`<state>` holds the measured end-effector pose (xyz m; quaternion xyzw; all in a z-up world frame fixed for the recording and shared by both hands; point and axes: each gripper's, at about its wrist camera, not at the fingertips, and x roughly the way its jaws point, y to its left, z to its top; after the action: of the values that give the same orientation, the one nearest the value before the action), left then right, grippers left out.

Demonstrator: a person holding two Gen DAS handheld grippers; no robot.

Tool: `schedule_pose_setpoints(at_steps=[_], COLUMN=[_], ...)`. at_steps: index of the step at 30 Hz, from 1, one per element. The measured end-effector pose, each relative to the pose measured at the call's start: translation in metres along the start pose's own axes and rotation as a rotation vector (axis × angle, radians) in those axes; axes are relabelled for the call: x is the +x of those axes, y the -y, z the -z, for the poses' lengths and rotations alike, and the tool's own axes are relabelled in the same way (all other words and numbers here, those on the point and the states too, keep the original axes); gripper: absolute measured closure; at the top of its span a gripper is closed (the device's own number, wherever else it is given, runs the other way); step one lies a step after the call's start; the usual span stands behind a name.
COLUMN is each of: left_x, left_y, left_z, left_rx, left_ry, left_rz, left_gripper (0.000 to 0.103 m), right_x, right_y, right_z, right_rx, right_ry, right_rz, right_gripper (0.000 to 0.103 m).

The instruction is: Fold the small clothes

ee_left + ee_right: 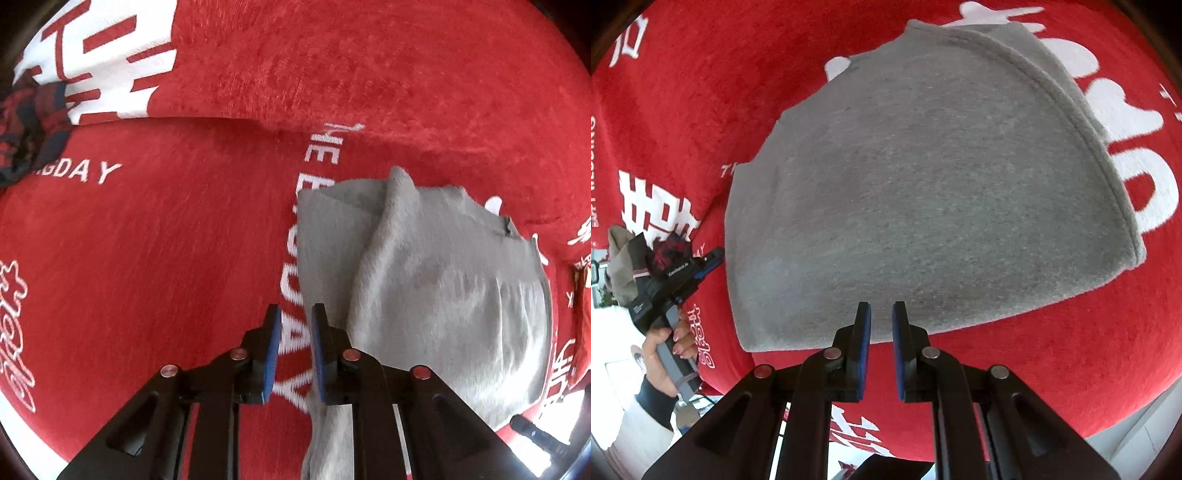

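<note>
A red cloth [1052, 369] with white lettering carries a folded grey garment [923, 192].

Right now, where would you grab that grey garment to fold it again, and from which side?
Probably the grey garment by its stitched hem edge, coming in from over the red blanket beside it. There the cloth ends in a thick, free rim clear of the right gripper; the middle lies flat.

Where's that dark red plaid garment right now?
The plaid garment is bunched at the far left edge of the left wrist view, on the red blanket beside its big white characters, well clear of the grey garment at right.
</note>
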<state>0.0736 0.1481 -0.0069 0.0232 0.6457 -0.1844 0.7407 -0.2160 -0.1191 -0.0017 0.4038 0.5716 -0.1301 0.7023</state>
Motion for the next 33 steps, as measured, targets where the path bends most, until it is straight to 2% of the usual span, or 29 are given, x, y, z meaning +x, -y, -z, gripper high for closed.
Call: schedule_pose_setpoints(at_steps=[2, 4, 5, 6, 12, 14, 17, 18, 19, 23, 25, 31, 33], left_x=[-0.008, -0.01, -0.013, -0.021, -0.031, -0.032, -0.032, -0.03, -0.028, -0.027, -0.027, -0.025, -0.024], left_y=[0.007, 0.011, 0.012, 0.014, 0.015, 0.016, 0.016, 0.017, 0.019, 0.019, 0.019, 0.016, 0.014], left_z=[0.011, 0.021, 0.025, 0.031, 0.046, 0.048, 0.051, 0.052, 0.052, 0.057, 0.059, 0.065, 0.066], left_rx=[0.009, 0.016, 0.016, 0.019, 0.047, 0.053, 0.055, 0.055, 0.055, 0.053, 0.051, 0.034, 0.033], left_ry=[-0.008, -0.022, -0.013, 0.025, 0.024, 0.018, -0.002, -0.008, -0.012, -0.027, -0.04, -0.072, -0.07], left_rz=[-0.012, -0.04, -0.053, -0.067, -0.106, -0.139, -0.151, -0.151, -0.15, -0.158, -0.152, -0.13, -0.149], left_gripper=[0.084, 0.042, 0.007, 0.001, 0.001, 0.001, 0.001, 0.001, 0.001, 0.001, 0.001, 0.001, 0.001], right_x=[0.003, 0.006, 0.007, 0.008, 0.018, 0.02, 0.02, 0.02, 0.021, 0.022, 0.022, 0.024, 0.025], right_y=[-0.009, -0.016, -0.018, -0.02, -0.032, -0.034, -0.036, -0.037, -0.038, -0.04, -0.041, -0.044, -0.045], right_z=[0.0, 0.002, 0.003, 0.005, 0.012, 0.014, 0.018, 0.02, 0.021, 0.024, 0.026, 0.031, 0.034], right_rx=[-0.026, -0.045, -0.05, -0.056, -0.084, -0.084, -0.083, -0.083, -0.082, -0.084, -0.085, -0.074, -0.069], right_ry=[-0.006, -0.015, -0.019, -0.027, -0.066, -0.074, -0.078, -0.077, -0.077, -0.082, -0.079, -0.083, -0.083], right_rz=[0.001, -0.001, -0.003, -0.008, -0.009, -0.009, -0.006, -0.005, -0.005, 0.009, 0.014, 0.007, 0.004], right_gripper=[0.092, 0.092, 0.092, 0.09, 0.088, 0.088, 0.077, 0.069, 0.065, 0.061, 0.054, 0.051, 0.051])
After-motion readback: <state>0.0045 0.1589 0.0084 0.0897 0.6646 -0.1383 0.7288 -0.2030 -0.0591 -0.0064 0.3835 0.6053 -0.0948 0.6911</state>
